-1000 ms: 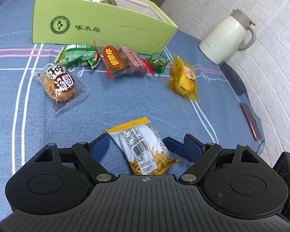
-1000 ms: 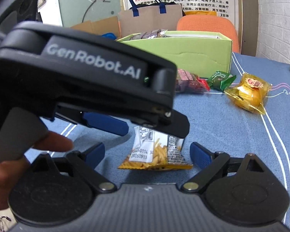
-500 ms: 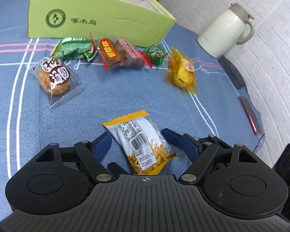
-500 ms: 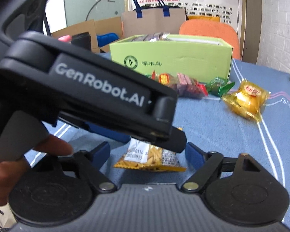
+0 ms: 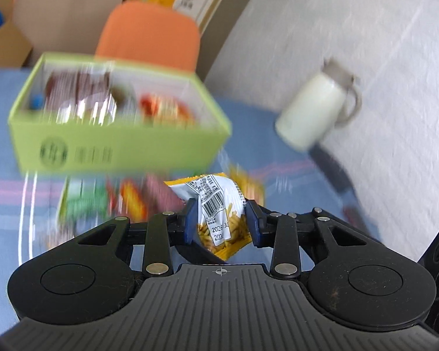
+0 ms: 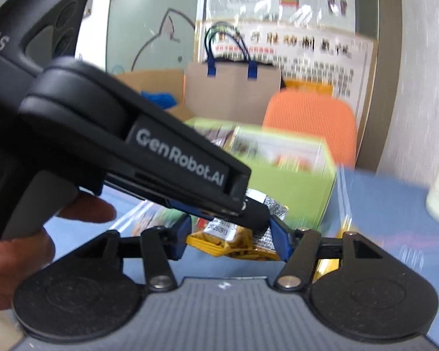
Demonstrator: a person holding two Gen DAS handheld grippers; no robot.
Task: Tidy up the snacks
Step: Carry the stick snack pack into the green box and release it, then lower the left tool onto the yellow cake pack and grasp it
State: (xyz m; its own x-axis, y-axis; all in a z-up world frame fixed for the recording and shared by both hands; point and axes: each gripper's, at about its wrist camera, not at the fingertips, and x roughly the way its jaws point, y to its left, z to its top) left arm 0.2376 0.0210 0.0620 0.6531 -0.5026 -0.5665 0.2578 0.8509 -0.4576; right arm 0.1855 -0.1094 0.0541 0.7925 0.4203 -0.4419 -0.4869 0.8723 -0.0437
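A yellow and white snack packet (image 5: 216, 201) with a barcode hangs in the air, clear of the blue tablecloth (image 5: 263, 152). My left gripper (image 5: 221, 222) is closing on it, its blue pads pressing both sides. In the right wrist view the same packet (image 6: 219, 232) lies between the blue pads of my right gripper (image 6: 232, 242). Those jaws are closing too, and the pads touch its two ends. The left gripper's black body (image 6: 161, 158) crosses over it. Behind stands the open green box (image 5: 117, 146) with several wrapped snacks inside.
Several blurred snack packs (image 5: 125, 201) lie on the cloth in front of the box. A cream jug (image 5: 313, 111) stands at the right by the white wall. An orange chair (image 5: 149, 32) is behind the box. A person's hand (image 6: 29, 234) holds the left gripper's handle.
Both grippers closed from wide open onto the packet that lay on the cloth. They rose together and lifted it. The views tilted up, so the box's inside shows now.
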